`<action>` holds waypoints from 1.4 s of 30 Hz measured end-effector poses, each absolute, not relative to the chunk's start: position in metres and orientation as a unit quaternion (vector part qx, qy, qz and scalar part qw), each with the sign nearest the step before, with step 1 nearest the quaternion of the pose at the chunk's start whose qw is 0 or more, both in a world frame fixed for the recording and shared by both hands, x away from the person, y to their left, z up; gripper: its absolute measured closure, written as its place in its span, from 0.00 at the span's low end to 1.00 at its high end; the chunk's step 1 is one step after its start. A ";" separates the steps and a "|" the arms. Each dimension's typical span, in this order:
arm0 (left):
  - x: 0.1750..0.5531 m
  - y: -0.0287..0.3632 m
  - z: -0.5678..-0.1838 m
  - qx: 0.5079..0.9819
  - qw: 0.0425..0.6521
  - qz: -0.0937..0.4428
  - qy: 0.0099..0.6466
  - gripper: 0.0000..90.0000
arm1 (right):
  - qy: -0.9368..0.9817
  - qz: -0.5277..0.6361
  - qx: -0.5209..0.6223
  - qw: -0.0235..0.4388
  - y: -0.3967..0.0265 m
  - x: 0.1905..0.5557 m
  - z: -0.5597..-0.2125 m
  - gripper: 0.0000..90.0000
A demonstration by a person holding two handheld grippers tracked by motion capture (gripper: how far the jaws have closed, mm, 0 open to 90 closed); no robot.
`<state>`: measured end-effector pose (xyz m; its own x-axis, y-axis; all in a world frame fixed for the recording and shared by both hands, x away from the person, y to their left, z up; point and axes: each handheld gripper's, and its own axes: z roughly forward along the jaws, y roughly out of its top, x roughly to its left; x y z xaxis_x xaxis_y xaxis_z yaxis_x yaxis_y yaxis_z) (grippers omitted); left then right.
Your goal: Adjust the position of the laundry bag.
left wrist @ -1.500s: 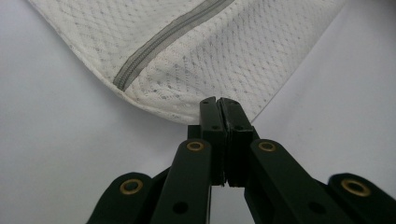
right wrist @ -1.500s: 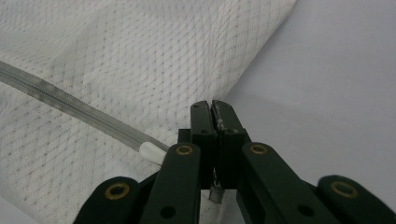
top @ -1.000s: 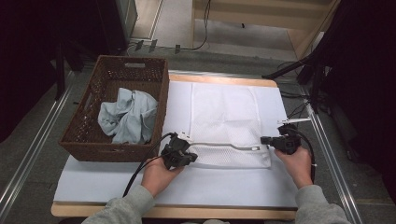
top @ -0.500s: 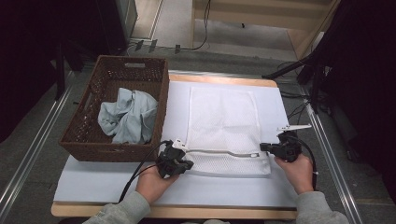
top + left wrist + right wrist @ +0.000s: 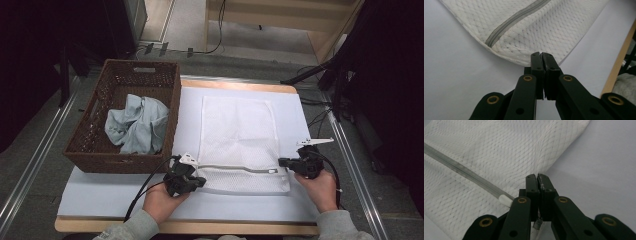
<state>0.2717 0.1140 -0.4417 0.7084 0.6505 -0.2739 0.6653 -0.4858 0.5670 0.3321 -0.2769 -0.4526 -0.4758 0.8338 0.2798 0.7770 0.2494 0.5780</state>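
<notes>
- High view, far left: your wicker basket (image 5: 90,145) sits at the table's left edge with a crumpled pale-blue cloth (image 5: 136,125) inside it, apart from the work in hand.
- Next, your left gripper (image 5: 196,181) is at the near left corner of the white mesh laundry bag (image 5: 237,132). In the left gripper view the jaws are pressed together right at the bag's hem (image 5: 524,60); the edge seems pinched between the tips, though the contact itself is hidden behind them.
- The bag lies flat on the white table cover (image 5: 100,195), its long axis running away from you, and its grey zipper (image 5: 235,167) runs crosswise near the close end, straight from one gripper to the other.
- At the right, your right gripper (image 5: 281,161) is at the zipper's right end. In the right gripper view the jaws are closed tight, with the mesh (image 5: 499,150) meeting the tips and the white zipper end (image 5: 505,200) just to their left.
- Each hand is nearer its own corner, so any pull or lift should, as I judge it, be made evenly along the zipper line to keep the bag square.
</notes>
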 end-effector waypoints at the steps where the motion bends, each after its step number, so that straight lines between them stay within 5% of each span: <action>1: 0.271 0.114 -0.442 0.864 0.332 -0.009 0.377 0.98 | 0.789 0.339 0.510 0.043 -0.277 0.332 -0.453 0.98; 14: 0.276 0.118 -0.448 0.860 0.337 -0.024 0.383 0.93 | 0.792 0.344 0.503 0.044 -0.279 0.334 -0.457 0.94; 32: 0.277 0.118 -0.433 0.866 0.353 -0.027 0.353 0.48 | 0.787 0.360 0.498 0.055 -0.283 0.335 -0.455 0.69; 42: 0.278 0.119 -0.415 0.860 0.384 -0.033 0.334 0.42 | 0.780 0.371 0.500 0.065 -0.282 0.329 -0.444 0.60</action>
<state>0.2780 0.1188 -0.4146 0.7753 0.5485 -0.3132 0.5995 -0.4828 0.6384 0.3294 -0.2822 -0.4441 -0.4921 0.8277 0.2699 0.7319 0.2254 0.6431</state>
